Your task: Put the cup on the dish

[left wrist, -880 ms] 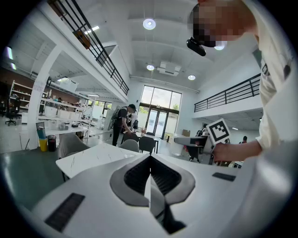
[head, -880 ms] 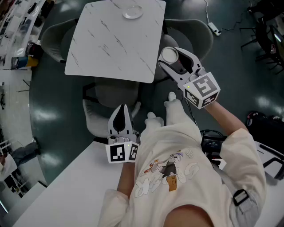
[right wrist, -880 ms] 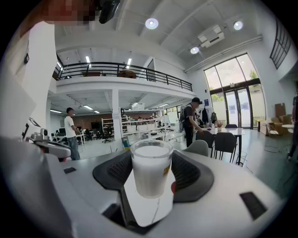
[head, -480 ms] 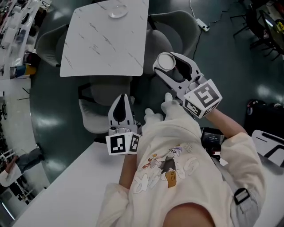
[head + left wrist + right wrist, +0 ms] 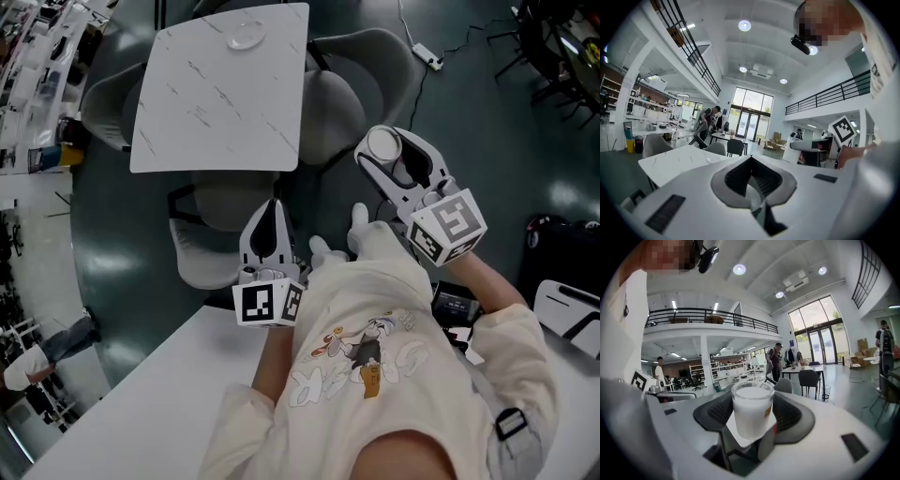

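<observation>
Jaws of left gripper point(image 5: 272, 204) pressed together, empty, nearest. Right gripper point(image 5: 386, 148) spread wide, clamped on cup point(image 5: 751, 409); yellowish label on its side, too small to read. Further from table point(image 5: 216, 112) edge than a moment ago. Dish point(image 5: 247, 36) at table's far side, well apart from cup.

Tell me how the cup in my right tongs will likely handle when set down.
The cup looks rigid with a clear rim, so probably smooth and slippery. It is taller than wide and narrows downward, so it may tip if nudged. The dish looks smooth, so it might slide there.
</observation>
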Motion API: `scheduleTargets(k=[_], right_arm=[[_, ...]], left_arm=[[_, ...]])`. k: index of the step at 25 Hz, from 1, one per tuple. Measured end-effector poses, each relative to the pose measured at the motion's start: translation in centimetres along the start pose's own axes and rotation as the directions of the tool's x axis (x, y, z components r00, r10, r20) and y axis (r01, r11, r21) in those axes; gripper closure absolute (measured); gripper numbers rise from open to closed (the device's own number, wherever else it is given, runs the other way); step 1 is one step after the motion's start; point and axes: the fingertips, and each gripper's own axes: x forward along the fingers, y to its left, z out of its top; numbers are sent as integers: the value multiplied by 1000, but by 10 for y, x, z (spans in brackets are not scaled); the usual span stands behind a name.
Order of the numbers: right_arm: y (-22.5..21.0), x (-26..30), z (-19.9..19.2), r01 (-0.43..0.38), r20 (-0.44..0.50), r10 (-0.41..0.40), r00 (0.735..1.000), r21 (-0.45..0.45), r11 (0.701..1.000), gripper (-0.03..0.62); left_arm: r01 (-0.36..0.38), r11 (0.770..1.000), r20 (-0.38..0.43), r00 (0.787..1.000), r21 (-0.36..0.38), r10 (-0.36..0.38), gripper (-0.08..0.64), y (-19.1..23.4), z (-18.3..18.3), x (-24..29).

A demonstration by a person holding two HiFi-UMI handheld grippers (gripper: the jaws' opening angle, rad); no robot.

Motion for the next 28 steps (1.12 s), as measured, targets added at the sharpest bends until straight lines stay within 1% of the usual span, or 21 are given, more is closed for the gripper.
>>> scheduleTargets(k=[3, 6, 10, 13, 17, 19, 23, 28], right_arm=[[-20, -4, 3, 20, -1, -20, 1000, -6, 1000, 333], [-39, -4, 5, 19, -4, -19, 1000, -11, 1000, 333], [-61, 3, 2, -3, -10, 3, 1000, -19, 1000, 333], [-72, 6, 2, -33, -5, 32, 999, -16, 999, 332], [-80, 7, -5, -73, -16, 73, 997, -13, 997, 333], [-81, 6, -6, -86, -21, 86, 996, -11, 996, 333], [-79, 10, 2, -105, -13, 105, 994, -31, 994, 333], [-74, 11, -5, -114, -11, 114, 993, -22, 993, 333]], left_arm=[[-10, 1000, -9, 1000, 10, 10, 557, -1, 1, 13], [-24, 999, -13, 1000, 23, 25, 557, -6, 6, 28], [-40, 999, -14, 999, 34, 41, 557, -18, 6, 46], [-68, 997, -9, 998, 27, 68, 557, -24, 1, 52], [-119, 993, -6, 993, 2, 119, 557, -33, -10, 49], [-133, 991, -11, 991, -14, 133, 557, -38, -15, 46], [-134, 991, 10, 991, -20, 134, 557, -44, -12, 49], [-119, 993, 25, 993, -2, 119, 557, -42, -12, 53]])
